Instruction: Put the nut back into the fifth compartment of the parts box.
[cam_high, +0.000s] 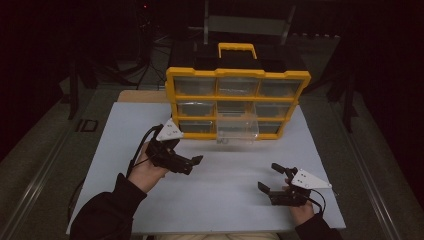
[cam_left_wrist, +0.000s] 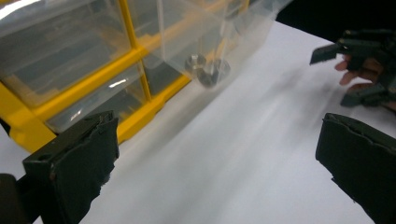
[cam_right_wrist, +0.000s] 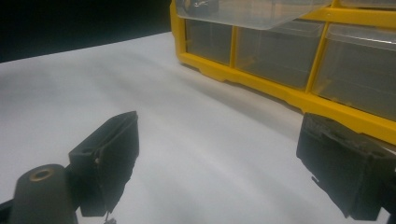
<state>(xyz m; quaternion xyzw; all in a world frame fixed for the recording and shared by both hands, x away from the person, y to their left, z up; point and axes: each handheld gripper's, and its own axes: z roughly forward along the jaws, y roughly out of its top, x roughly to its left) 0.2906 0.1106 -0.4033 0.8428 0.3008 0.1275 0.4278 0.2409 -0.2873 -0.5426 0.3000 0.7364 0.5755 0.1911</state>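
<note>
Hand-held gripper (cam_high: 197, 161), matte black, by clear plastic drawer (cam_high: 237, 128)

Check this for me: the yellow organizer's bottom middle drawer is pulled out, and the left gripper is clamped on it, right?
Not clamped. The left gripper is open with nothing between its jaws, apart from the pulled-out drawer of the yellow organizer; the high view shows it.

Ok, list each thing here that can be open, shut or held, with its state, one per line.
Yellow plastic drawer cabinet: upright on the white table.
Clear bottom-middle drawer: pulled out, small metal parts inside.
Other clear drawers: pushed in.
Left gripper: open, holding nothing.
Right gripper: open, holding nothing.
</note>
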